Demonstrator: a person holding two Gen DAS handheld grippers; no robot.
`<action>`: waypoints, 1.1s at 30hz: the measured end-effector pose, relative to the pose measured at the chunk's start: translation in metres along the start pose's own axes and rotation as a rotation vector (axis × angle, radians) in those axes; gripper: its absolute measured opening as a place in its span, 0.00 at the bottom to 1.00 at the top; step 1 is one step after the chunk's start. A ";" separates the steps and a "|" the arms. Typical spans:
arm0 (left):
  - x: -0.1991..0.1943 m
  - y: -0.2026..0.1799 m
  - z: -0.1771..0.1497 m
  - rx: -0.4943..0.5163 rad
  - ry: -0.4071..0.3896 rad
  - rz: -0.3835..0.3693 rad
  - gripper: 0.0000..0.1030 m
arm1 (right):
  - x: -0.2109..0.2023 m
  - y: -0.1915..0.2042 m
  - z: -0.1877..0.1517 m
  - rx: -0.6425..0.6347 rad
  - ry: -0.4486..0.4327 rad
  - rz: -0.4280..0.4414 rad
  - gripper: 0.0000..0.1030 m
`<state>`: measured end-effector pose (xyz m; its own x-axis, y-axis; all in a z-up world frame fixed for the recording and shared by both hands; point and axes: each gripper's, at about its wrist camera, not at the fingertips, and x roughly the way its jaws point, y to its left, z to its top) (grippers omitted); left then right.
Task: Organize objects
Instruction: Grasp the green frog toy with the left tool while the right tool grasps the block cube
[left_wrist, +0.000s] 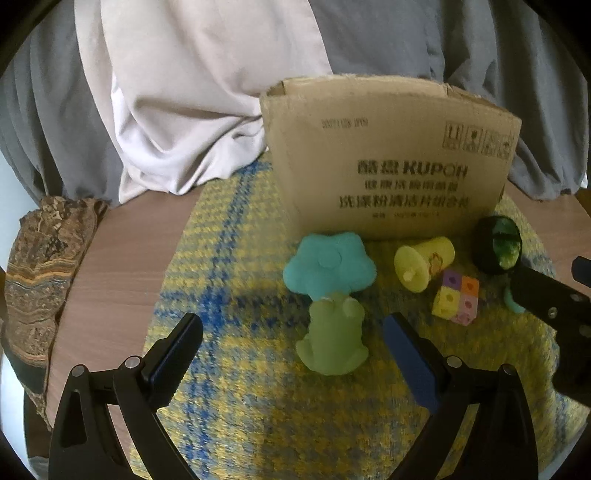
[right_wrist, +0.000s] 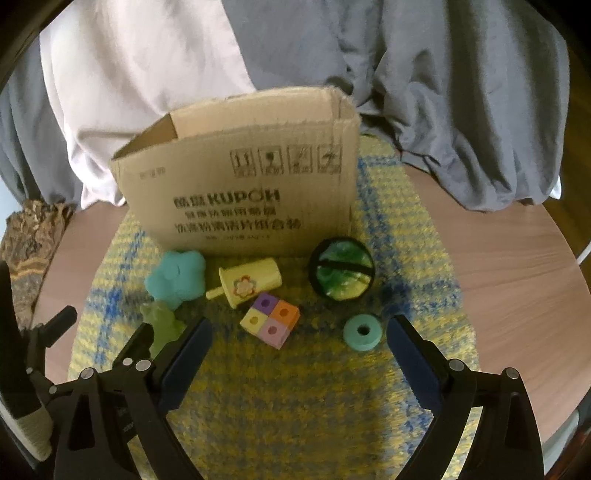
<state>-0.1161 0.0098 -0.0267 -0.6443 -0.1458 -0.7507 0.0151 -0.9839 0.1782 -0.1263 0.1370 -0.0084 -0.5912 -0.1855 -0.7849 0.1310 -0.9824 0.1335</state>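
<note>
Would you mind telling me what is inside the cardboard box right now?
Only a strip of bare inner wall shows through the open top of the cardboard box. Its front wall hides the floor and any contents, so whether it holds anything cannot be told.

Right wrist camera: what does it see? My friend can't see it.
The open right gripper hovers over small toys on a yellow-blue mat: a colored cube, teal ring and yellow cup, before a cardboard box.

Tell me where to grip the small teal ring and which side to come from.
Take the teal ring across its outer rim, coming straight down. It lies flat on the mat, hole up, with free space around it. The open right gripper is nearest; its fingers look wide enough to straddle it.
</note>
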 end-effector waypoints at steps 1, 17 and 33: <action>0.003 -0.001 -0.002 0.003 0.006 -0.003 0.97 | 0.003 0.002 -0.001 -0.007 0.007 0.001 0.93; 0.035 -0.010 -0.015 0.010 0.083 -0.046 0.97 | 0.052 0.017 -0.006 -0.059 0.111 0.016 0.93; 0.053 -0.011 -0.011 -0.004 0.114 -0.079 0.74 | 0.092 0.018 -0.006 -0.050 0.189 0.017 0.71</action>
<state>-0.1420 0.0117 -0.0761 -0.5523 -0.0781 -0.8300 -0.0295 -0.9931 0.1131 -0.1735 0.1026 -0.0822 -0.4293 -0.1900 -0.8830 0.1824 -0.9757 0.1213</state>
